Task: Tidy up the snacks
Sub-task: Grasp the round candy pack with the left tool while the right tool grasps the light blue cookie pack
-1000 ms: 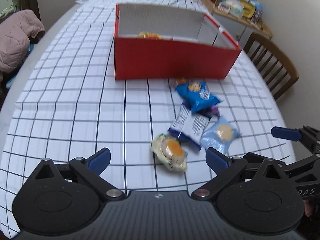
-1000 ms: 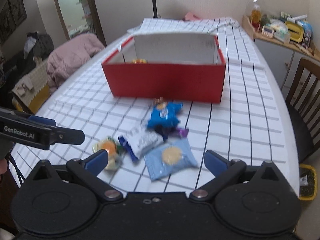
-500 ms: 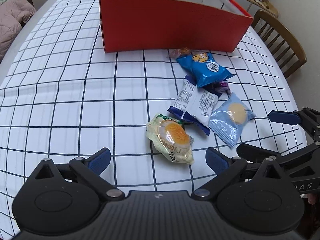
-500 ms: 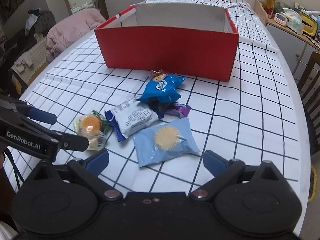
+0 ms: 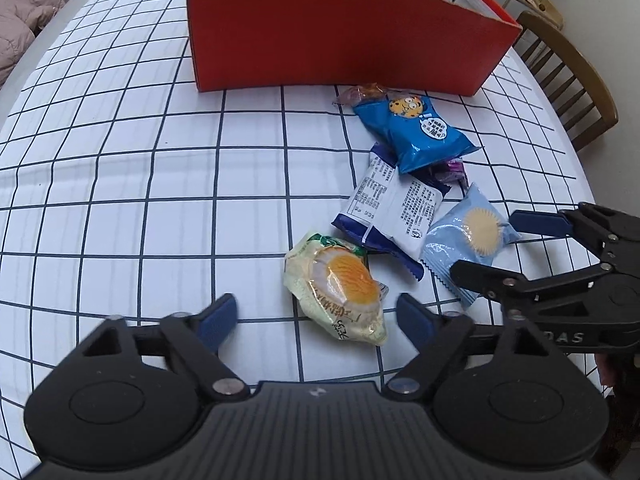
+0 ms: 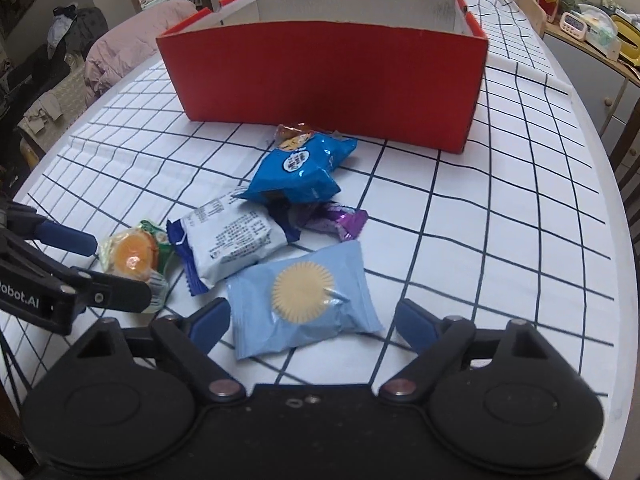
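Descent over the snack pile, both tools lower than a second ago. Left gripper point(image 5: 316, 314) spread, jaws just been narrowing, yellow-green egg-yolk packet point(image 5: 340, 288) lying between and just ahead of its fingertips, not yet pinched. Right gripper point(image 6: 312, 322) likewise spread and narrowing around light-blue biscuit packet point(image 6: 304, 300), pads apart from the wrapper. Red box point(image 6: 320, 76) well ahead of both, beyond blue cartoon packet point(image 6: 302, 174) and white packet point(image 6: 232, 242). Likely meaning: twin pickup imminent, then transfer into the box.
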### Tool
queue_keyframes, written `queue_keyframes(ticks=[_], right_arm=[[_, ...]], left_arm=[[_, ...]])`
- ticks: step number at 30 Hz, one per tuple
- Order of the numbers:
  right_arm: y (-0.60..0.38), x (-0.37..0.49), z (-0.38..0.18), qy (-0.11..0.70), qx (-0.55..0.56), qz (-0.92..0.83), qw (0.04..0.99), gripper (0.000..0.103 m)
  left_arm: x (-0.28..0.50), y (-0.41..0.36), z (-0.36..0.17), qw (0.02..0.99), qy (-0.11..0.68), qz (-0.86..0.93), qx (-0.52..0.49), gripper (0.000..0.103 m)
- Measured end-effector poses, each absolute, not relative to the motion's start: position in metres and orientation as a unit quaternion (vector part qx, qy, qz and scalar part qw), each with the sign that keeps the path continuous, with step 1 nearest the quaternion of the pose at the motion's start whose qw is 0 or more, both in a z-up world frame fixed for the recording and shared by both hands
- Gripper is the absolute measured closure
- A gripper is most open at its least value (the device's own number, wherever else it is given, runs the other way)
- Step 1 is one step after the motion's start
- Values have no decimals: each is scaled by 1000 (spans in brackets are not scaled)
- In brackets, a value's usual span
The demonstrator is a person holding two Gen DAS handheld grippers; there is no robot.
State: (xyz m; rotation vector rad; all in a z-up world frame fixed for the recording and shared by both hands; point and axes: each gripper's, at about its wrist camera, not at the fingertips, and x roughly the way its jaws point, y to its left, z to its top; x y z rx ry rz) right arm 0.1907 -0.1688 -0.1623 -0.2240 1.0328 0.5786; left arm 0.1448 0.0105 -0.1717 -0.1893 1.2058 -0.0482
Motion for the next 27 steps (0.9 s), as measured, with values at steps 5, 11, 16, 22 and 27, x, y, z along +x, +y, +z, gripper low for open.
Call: queue_keyframes(ticks=[5, 11, 16, 22, 27], right_arm=[[-163, 192, -165, 479, -124, 278, 823, 19], [-158, 191, -164, 468, -141, 288, 823, 30], [-157, 188, -162, 461, -145, 288, 827, 46], [-161, 187, -159, 457, -128, 279, 835, 55], [-161, 179, -156, 451, -130, 268, 841, 56]], left_arm=[[151, 8, -172, 815, 573, -17, -86, 31], [156, 3, -171, 812, 577, -26, -85, 50], [155, 1, -170, 810, 578, -32, -89, 62], [151, 8, -171, 809, 577, -26, -106, 62], [145, 19, -172, 808, 574, -19, -133, 62]])
